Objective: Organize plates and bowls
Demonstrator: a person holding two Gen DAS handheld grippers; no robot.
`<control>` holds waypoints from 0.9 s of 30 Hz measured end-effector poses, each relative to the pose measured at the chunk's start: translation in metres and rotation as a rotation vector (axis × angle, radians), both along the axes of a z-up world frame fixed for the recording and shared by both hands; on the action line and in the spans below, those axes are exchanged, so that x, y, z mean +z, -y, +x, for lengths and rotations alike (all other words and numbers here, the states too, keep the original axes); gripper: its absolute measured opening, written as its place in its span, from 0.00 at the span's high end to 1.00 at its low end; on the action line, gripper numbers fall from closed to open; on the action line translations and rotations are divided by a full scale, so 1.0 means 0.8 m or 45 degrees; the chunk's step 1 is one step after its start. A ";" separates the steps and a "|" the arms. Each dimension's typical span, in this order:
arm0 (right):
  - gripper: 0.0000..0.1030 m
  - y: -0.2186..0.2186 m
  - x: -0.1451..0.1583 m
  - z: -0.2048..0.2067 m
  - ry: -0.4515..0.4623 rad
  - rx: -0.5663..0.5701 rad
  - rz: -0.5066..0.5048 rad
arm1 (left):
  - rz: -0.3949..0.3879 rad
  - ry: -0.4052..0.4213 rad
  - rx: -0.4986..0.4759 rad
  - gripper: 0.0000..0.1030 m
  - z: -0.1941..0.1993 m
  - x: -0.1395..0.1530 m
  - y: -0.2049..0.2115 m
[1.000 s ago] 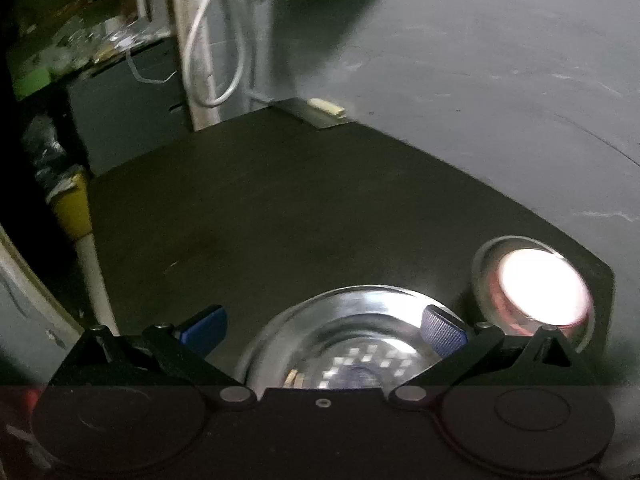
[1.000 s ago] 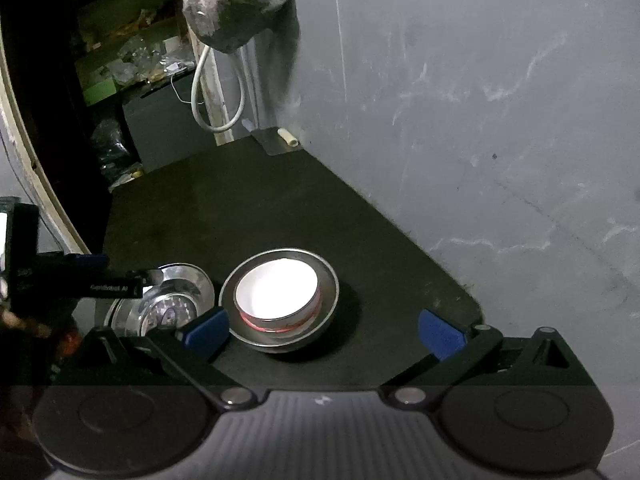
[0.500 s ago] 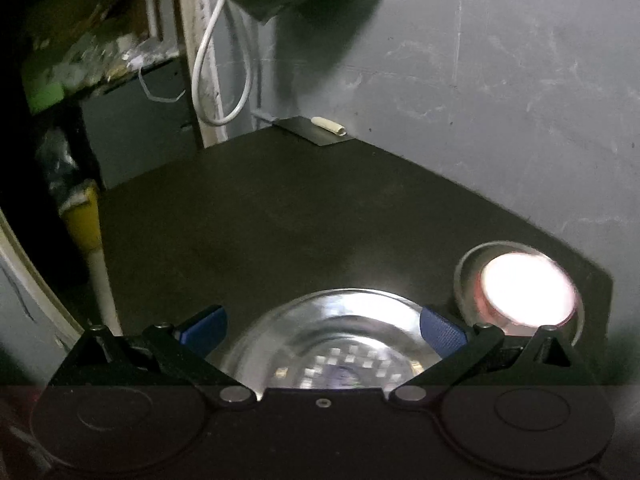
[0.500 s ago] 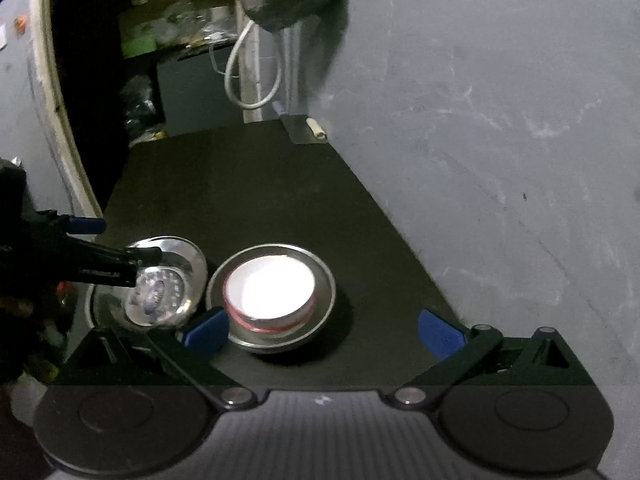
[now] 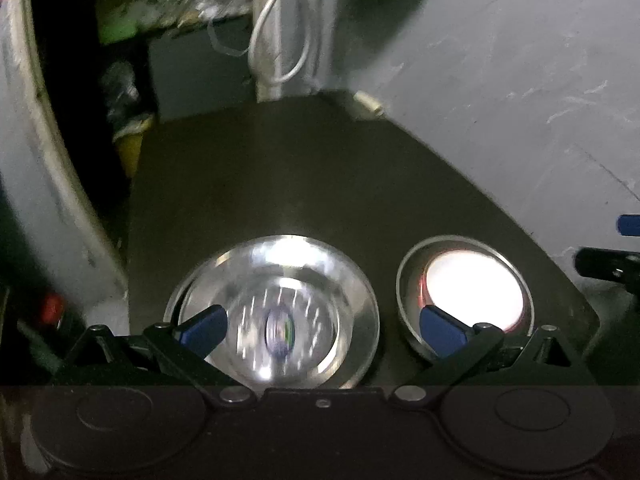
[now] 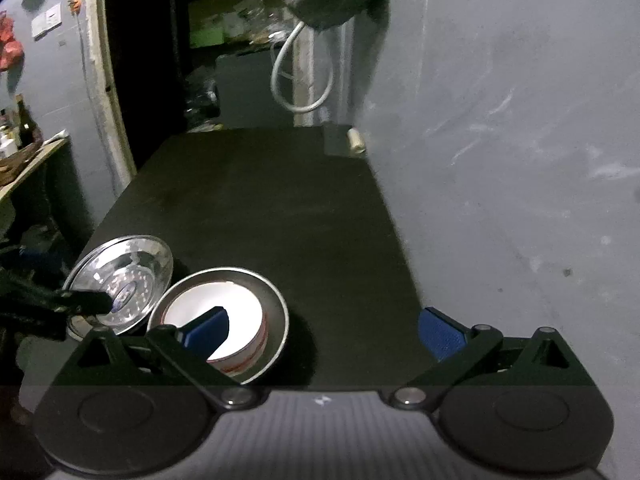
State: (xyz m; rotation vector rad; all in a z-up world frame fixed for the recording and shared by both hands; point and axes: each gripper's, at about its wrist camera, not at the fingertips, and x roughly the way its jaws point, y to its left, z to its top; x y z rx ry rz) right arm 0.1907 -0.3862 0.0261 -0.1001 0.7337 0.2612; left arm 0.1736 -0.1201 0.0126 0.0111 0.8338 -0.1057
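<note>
Two grippers spread wide, empty: left gripper (image 5: 320,328) over steel plate (image 5: 272,312); right gripper (image 6: 324,330) by white bowl (image 6: 224,312). Advice: pinch plate's rim squarely.

steel plate (image 5: 276,312) motion-blurred, white bowl (image 6: 236,320) partly hidden behind right gripper (image 6: 322,326) finger

**Two wrist fisheyes, both facing down the dark table toward the far wall**

Left wrist view sits low and close over the steel plate (image 5: 276,312), table (image 5: 320,184) running away to the grey wall. Right wrist view looks from higher and further right, same heading. Shared: steel plate (image 6: 120,280), white bowl (image 5: 474,294) (image 6: 240,312) in its steel dish, looped white cable (image 5: 280,48) (image 6: 302,76). Left gripper (image 6: 86,302) shows at the right view's left edge.
</note>
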 end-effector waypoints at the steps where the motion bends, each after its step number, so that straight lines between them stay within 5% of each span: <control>1: 0.00 0.001 -0.005 0.003 -0.014 0.021 0.010 | -0.014 -0.041 0.022 0.01 -0.003 0.000 0.000; 8: 0.00 -0.007 -0.027 0.023 -0.099 0.029 0.011 | -0.254 -0.189 0.198 0.01 -0.012 0.001 -0.029; 27: 0.00 0.005 -0.051 0.052 -0.166 -0.055 -0.071 | -0.239 -0.358 0.206 0.01 0.037 -0.030 -0.009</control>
